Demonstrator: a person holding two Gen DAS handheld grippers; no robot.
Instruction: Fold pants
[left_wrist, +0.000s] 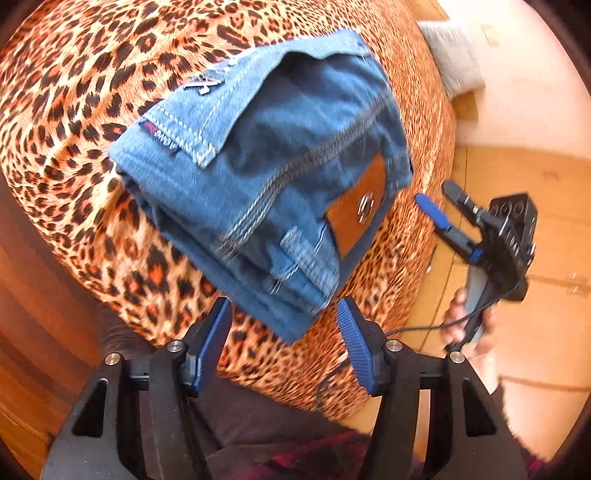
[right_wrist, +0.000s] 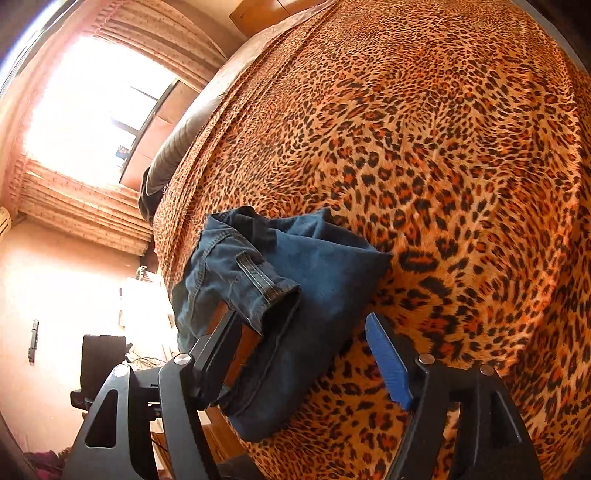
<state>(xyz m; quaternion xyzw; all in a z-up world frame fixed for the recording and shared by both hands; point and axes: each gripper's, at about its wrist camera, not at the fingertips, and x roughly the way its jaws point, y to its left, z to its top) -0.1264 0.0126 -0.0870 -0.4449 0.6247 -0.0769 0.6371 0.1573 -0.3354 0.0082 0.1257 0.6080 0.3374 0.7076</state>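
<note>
Folded jeans (left_wrist: 258, 177) on leopard-print bedspread (left_wrist: 74, 110); left tongs (left_wrist: 284, 343) parted, empty; right tongs (right_wrist: 306, 354) parted, empty

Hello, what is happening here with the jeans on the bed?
A person with a gripper in each hand is folding jeans on a leopard-print bed cover. The jeans lie as a folded bundle near the edge. The left gripper and the right gripper are both open, holding nothing, right beside the bundle.
</note>
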